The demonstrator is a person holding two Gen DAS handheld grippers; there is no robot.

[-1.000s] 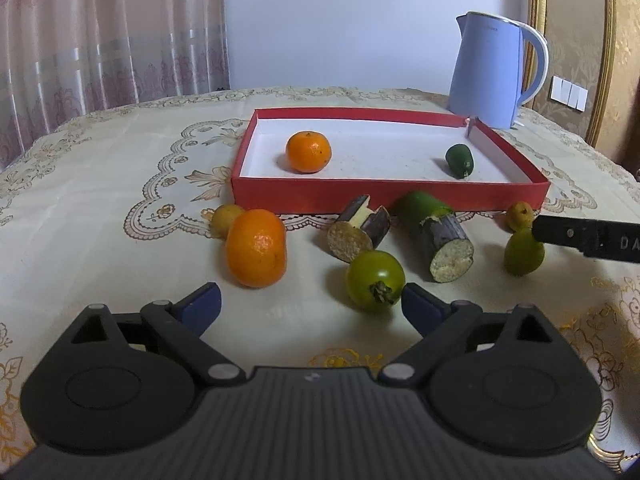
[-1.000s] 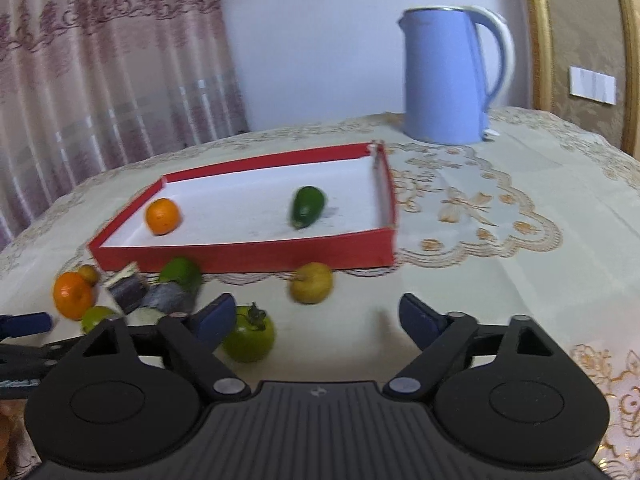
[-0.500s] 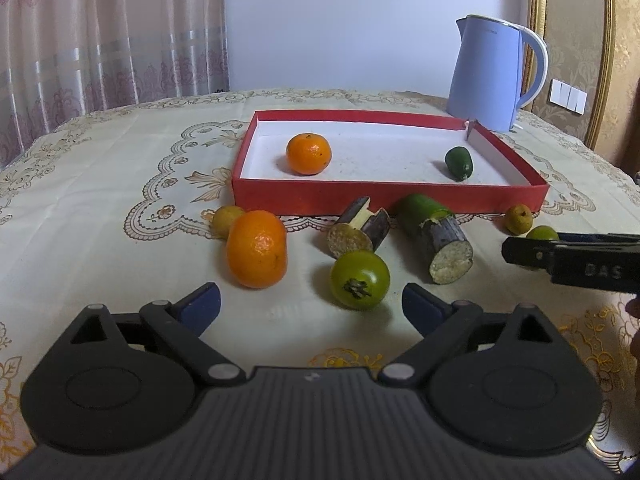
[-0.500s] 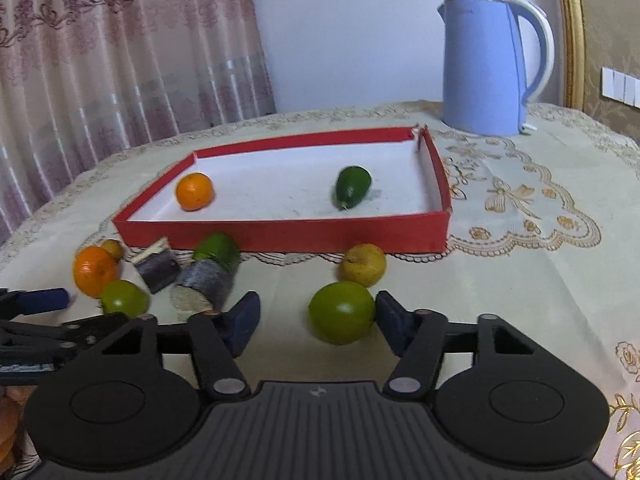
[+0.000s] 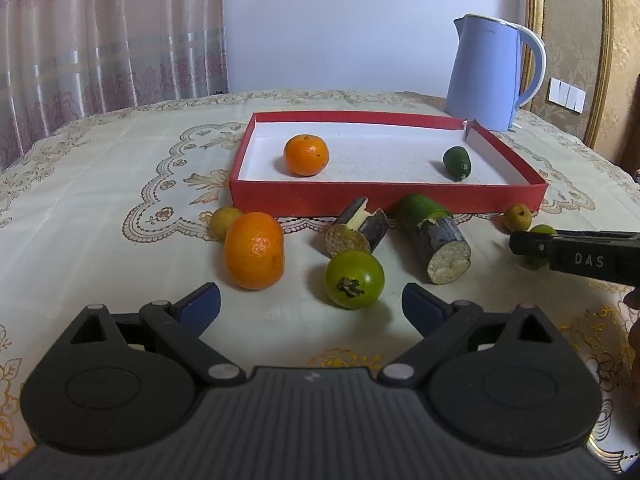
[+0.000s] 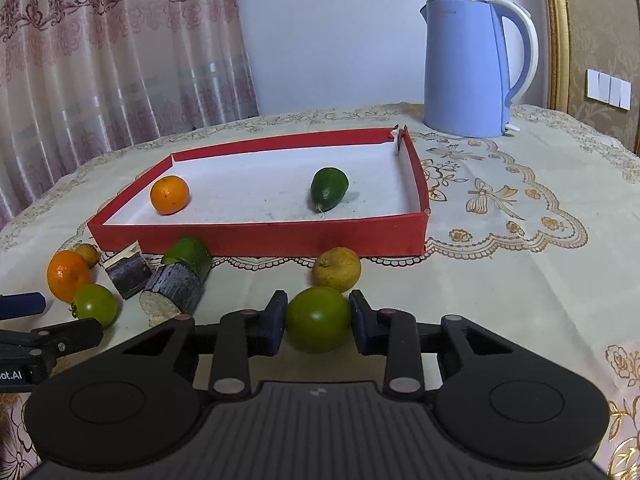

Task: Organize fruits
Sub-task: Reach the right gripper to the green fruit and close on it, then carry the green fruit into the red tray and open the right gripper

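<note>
The table [image 6: 520, 264], under a cream embroidered cloth, stretches out ahead of both grippers. Far ahead of the right gripper [image 6: 318, 318] and a little to its right stands the blue kettle [image 6: 468, 68]. Nearer, straight ahead and to its left, lies the red tray [image 6: 260, 236] with a white floor; inside it sit a small orange [image 6: 169, 195] toward the left end and a dark green oval fruit [image 6: 329, 188] nearer the right end.

Just in front of the tray wall, ahead and left of the right gripper, lie two cut cane pieces: the longer one [image 6: 176, 284] with a green end and pale cut face, and a shorter dark one [image 6: 126, 270] beside it. Further left sits a larger orange [image 6: 66, 274], with a small yellowish fruit [image 6: 88, 254] behind it and a green tomato-like fruit [image 6: 96, 304] in front.

The right gripper has just been closing, and its blue pads now press on both sides of a round green fruit [image 6: 318, 318] that rests on the cloth. Just beyond it, touching or nearly so, is a yellow fruit [image 6: 336, 270].

The left gripper [image 5: 310, 306] stands wide, nothing between its fingers. Just ahead of it, between the fingertips' line and the tray, sits the green tomato-like fruit, stem facing the camera; the large orange is ahead to its left, the long cane piece ahead to its right.
</note>
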